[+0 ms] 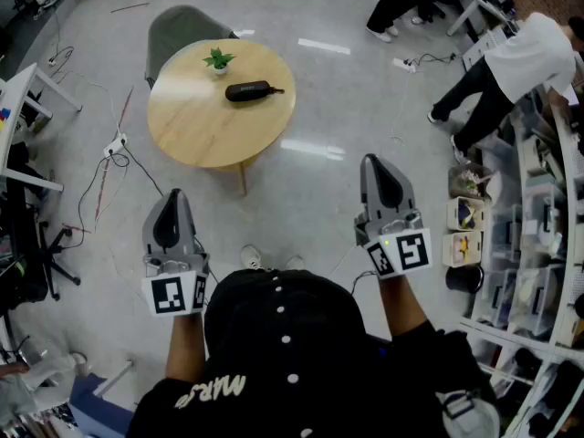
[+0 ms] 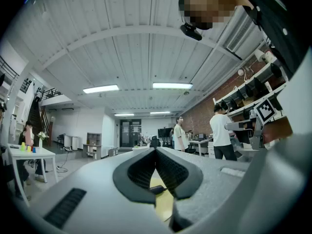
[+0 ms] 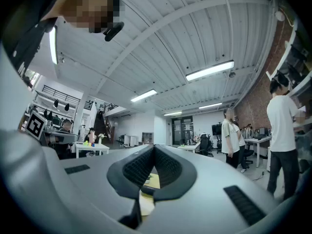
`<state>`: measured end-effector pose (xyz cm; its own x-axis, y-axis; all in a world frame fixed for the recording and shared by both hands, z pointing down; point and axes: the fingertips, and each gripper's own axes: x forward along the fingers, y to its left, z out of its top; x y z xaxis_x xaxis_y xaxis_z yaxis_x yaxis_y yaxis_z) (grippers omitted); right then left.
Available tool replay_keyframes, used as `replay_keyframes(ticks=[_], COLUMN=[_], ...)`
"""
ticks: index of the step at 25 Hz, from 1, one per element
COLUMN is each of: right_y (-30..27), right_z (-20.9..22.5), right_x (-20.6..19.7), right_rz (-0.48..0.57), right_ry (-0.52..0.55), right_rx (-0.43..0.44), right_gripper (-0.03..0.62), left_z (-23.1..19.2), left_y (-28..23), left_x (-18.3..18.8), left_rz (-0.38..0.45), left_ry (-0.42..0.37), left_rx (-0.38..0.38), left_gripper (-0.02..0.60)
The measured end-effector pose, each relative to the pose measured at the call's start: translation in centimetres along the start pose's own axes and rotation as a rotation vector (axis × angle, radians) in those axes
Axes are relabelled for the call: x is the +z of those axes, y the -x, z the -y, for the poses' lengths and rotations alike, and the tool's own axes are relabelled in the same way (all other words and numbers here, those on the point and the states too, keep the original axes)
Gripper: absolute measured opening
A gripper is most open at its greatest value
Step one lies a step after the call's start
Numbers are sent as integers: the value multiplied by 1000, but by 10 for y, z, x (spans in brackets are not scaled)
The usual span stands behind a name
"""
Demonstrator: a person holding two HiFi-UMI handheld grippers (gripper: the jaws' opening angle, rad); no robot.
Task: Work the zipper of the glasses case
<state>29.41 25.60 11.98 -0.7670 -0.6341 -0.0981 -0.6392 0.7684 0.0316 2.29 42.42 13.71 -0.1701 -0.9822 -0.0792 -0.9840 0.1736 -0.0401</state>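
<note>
The dark glasses case lies on the round wooden table, well ahead of your grippers. Your left gripper and right gripper are fully closed and hold nothing. You are, I judge, only at the approach: step closer, then open the jaws.

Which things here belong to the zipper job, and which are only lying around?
For the job: case on the table; left gripper and right gripper, both shut, empty, well short of the case.

Lying about: plant, chair, power strip.
</note>
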Motion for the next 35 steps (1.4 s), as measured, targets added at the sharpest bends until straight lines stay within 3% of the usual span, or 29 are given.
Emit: replay_keyframes(ticks=[23, 24, 26, 29, 35], right_y=[-12, -14, -19, -28, -47], right_z=[-10, -12, -16, -22, -35], right_x=[-6, -7, -10, -12, -21], right_rz=[6, 4, -2, -5, -19], right_ry=[-44, -46, -53, -50, -39], right_rx=[-8, -1, 9, 0, -23], right_gripper=[16, 38, 119, 176, 201], left_z=[-17, -18, -23, -33, -48], left_y=[-7, -9, -13, -18, -30], left_x=[-8, -10, -15, -22, -33], left_rz=[-29, -30, -45, -72, -102], left_ry=[-30, -27, -13, 10, 2], left_rx=[12, 7, 4, -13, -89], left_gripper=[6, 21, 124, 223, 239])
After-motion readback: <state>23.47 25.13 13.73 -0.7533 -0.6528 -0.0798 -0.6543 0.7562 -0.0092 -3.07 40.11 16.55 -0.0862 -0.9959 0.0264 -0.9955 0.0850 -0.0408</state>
